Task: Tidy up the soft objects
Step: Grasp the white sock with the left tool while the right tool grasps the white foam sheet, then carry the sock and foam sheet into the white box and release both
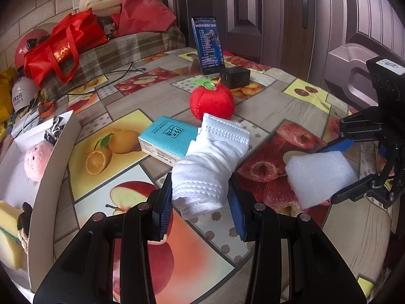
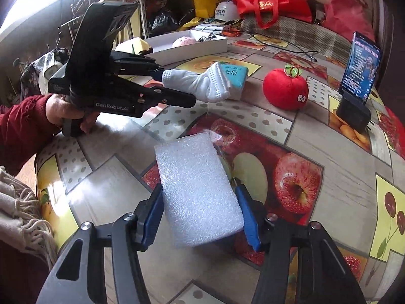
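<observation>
My left gripper (image 1: 201,202) is shut on a rolled white sock (image 1: 210,162) and holds it above the table; it also shows in the right wrist view (image 2: 174,86) with the sock (image 2: 202,83). My right gripper (image 2: 200,217) is shut on a white foam block (image 2: 197,190), seen from the left wrist view as well (image 1: 321,177). A red plush apple (image 1: 212,101) and a teal tissue pack (image 1: 169,139) lie on the table beyond the sock. A white box (image 1: 50,172) at the left holds a pink plush toy (image 1: 38,159) and a yellow sponge (image 1: 8,230).
A phone (image 1: 208,45) stands propped on a black block (image 1: 235,77) at the table's far side. Red bags (image 1: 63,48), a helmet and cables lie on the bench behind. The table (image 1: 121,96) has a fruit-patterned cloth.
</observation>
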`<state>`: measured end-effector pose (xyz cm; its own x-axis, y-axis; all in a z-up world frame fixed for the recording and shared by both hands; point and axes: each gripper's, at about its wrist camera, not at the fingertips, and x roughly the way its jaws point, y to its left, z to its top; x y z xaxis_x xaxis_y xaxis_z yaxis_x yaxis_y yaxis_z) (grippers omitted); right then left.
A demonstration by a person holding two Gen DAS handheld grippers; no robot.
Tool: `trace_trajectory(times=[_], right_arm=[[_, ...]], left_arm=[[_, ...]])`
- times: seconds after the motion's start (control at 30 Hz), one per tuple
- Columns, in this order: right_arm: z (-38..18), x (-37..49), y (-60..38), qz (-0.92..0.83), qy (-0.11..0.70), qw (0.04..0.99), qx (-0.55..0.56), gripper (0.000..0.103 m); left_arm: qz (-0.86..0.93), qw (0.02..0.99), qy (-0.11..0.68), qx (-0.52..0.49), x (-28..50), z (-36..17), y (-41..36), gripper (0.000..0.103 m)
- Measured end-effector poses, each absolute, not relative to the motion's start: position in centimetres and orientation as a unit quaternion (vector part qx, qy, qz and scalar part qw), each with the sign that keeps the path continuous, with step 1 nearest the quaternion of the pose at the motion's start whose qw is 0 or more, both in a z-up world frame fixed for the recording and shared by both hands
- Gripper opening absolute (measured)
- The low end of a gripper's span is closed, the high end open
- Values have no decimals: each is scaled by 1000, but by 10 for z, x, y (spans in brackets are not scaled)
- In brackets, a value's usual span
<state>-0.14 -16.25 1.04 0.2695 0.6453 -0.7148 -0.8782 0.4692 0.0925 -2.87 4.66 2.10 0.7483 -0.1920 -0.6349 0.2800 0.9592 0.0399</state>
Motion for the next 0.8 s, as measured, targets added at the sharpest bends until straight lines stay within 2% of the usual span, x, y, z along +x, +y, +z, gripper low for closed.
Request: trace_trajectory(times=[0.27, 0.47, 0.8], right_arm=[[33, 28, -172, 425, 309, 850, -33, 56], [32, 31, -132, 440, 311, 842, -6, 56], [33, 17, -52, 457, 292, 840, 5, 56]], left_arm=[[-32, 970, 239, -7, -56, 42, 89, 39], [34, 980, 195, 23, -76, 47, 113, 40], [187, 969, 160, -33, -102, 47, 212, 40]])
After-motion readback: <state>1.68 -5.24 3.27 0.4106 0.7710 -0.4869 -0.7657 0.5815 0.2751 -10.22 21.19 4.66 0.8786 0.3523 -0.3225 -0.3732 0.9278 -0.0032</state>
